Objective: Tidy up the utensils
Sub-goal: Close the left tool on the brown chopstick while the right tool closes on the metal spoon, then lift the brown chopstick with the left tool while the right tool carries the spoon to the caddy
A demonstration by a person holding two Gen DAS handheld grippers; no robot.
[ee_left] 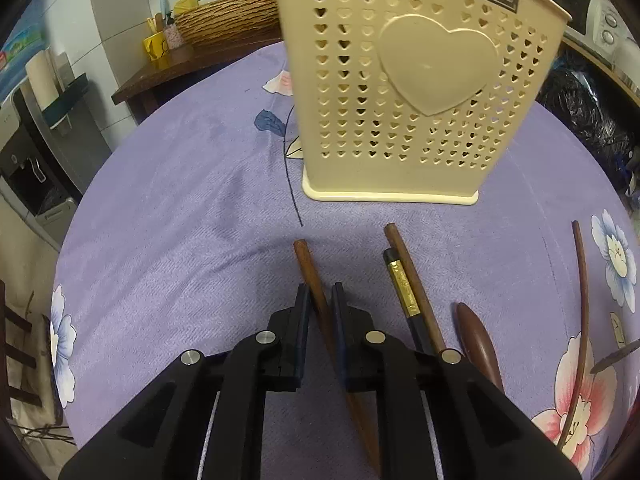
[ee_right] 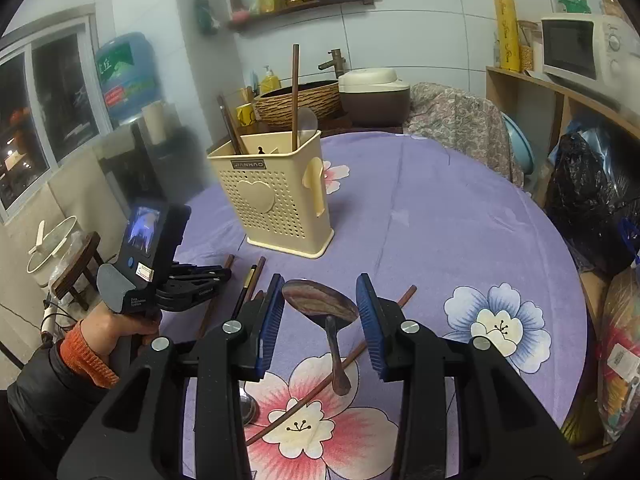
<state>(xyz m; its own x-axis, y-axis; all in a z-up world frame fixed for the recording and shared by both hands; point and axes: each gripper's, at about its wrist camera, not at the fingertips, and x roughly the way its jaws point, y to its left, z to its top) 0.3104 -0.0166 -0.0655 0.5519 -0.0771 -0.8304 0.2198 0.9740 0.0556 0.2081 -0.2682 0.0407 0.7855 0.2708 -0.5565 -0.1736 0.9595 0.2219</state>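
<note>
A cream perforated utensil holder [ee_left: 416, 92] stands on the purple floral tablecloth [ee_left: 180, 200]; it also shows in the right wrist view [ee_right: 276, 196] with a brown chopstick [ee_right: 295, 96] upright in it. My left gripper [ee_left: 320, 300] is shut on a brown chopstick [ee_left: 308, 268] lying on the cloth. Beside it lie a black-and-gold chopstick [ee_left: 402, 284], another brown chopstick [ee_left: 412, 276] and a dark wooden spoon handle [ee_left: 478, 340]. My right gripper [ee_right: 320, 296] is open, its jaws either side of a dark wooden spoon [ee_right: 320, 300] that rests across a long brown chopstick [ee_right: 340, 364].
A long thin brown chopstick [ee_left: 582, 320] lies at the right. A metal spoon [ee_right: 248, 404] shows under the right gripper. The left hand-held gripper [ee_right: 188, 284] is at the table's left edge. A basket [ee_right: 300, 104], rice cooker [ee_right: 376, 96] and microwave [ee_right: 584, 46] stand beyond the table.
</note>
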